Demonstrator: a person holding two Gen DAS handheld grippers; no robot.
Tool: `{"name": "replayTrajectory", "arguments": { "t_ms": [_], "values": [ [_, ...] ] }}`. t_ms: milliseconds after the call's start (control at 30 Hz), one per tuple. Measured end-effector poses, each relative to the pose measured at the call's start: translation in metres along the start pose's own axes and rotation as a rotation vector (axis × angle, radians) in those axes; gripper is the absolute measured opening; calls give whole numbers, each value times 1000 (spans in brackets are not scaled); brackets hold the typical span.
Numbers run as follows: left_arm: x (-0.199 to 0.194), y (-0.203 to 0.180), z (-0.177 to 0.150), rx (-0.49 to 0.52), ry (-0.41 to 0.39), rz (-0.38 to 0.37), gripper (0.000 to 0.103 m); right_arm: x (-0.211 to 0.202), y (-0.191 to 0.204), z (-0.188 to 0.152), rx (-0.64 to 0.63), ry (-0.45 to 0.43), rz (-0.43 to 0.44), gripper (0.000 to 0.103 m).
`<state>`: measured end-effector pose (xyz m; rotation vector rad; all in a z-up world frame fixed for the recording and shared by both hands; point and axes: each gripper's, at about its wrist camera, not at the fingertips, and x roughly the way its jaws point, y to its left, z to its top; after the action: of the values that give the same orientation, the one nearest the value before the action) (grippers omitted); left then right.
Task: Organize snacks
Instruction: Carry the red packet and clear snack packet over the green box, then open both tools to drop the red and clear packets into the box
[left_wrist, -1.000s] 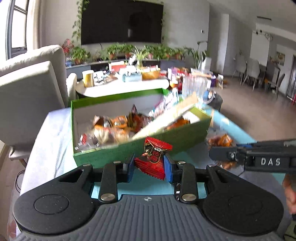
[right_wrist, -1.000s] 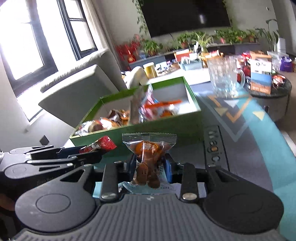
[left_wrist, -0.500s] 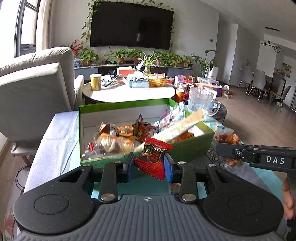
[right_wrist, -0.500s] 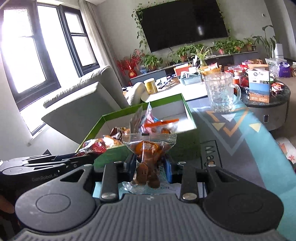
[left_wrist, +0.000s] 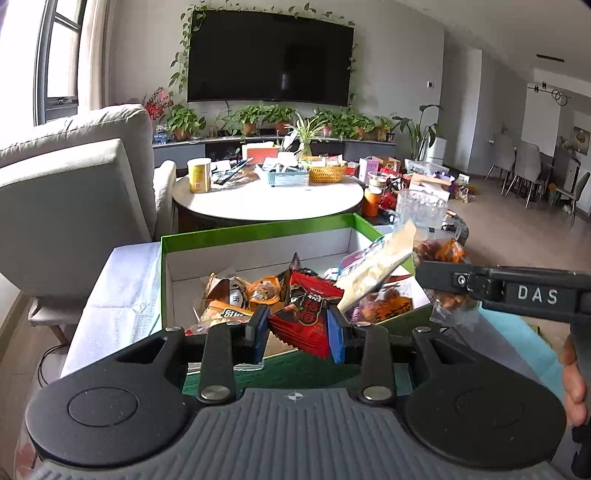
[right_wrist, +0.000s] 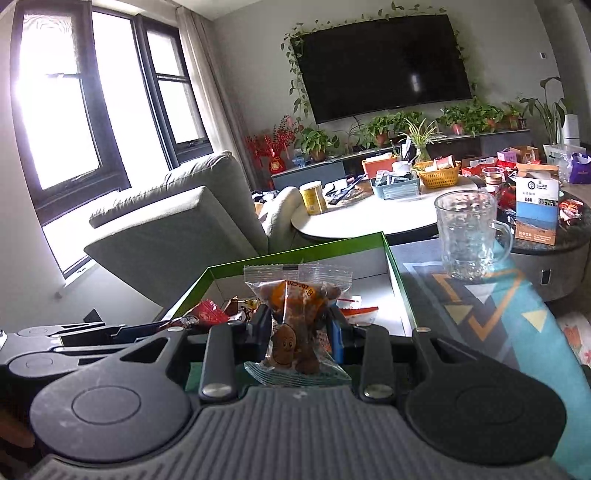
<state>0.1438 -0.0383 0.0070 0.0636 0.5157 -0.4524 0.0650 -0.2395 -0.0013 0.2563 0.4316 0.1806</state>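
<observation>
My left gripper (left_wrist: 298, 330) is shut on a red and black snack packet (left_wrist: 306, 317), held over the near edge of the green box (left_wrist: 258, 230). The box holds several wrapped snacks (left_wrist: 251, 295) and a pale packet (left_wrist: 373, 269) leaning on its right side. My right gripper (right_wrist: 299, 326) is shut on a clear packet of brown snacks (right_wrist: 297, 314), held over the near right part of the green box (right_wrist: 397, 284). In the left wrist view the right gripper (left_wrist: 443, 280) reaches in from the right, level with the box's right wall. In the right wrist view the left gripper (right_wrist: 177, 323) comes in from the left with its red packet (right_wrist: 208, 314).
A glass mug (right_wrist: 467, 236) stands on the patterned mat (right_wrist: 517, 314) right of the box. A round white table (left_wrist: 269, 199) with clutter is behind the box. A grey armchair (left_wrist: 74, 192) stands to the left. A dark round side table (right_wrist: 554, 258) holds boxes.
Both grippers have risen and moved forward with their packets, from in front of the box to over its near edge. Both stay shut.
</observation>
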Motion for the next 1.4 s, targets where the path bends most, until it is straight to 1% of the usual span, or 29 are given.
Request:
{"name": "replayTrajectory", "arguments": {
  "t_ms": [200,367,567,833,933,967,1067,1167,1267,1333,1400],
  "values": [
    [15,12,-2,-19,27,33,30,21,-4,5,14,20,-5,33],
    [26,21,1,-26,32,57,30,34,1,14,-7,11,-3,33],
    [39,27,4,-18,39,63,30,53,3,15,-27,40,-3,33],
    [53,30,4,-29,56,52,31,77,-4,11,-29,87,-42,33],
    [57,29,5,-31,57,46,31,79,-6,12,-21,83,-56,35],
    [58,30,4,-33,59,47,32,80,-5,12,-19,80,-64,37],
    [59,29,5,-39,59,61,34,78,-8,11,-10,76,-83,37],
    [57,27,6,-33,63,68,37,73,-10,14,6,69,-95,37],
    [54,25,8,-33,60,82,44,65,-11,18,14,46,-104,37],
    [51,25,8,-34,52,96,44,58,-13,19,25,33,-105,37],
    [46,26,8,-39,42,96,45,53,-16,18,39,27,-101,37]
  ]
}}
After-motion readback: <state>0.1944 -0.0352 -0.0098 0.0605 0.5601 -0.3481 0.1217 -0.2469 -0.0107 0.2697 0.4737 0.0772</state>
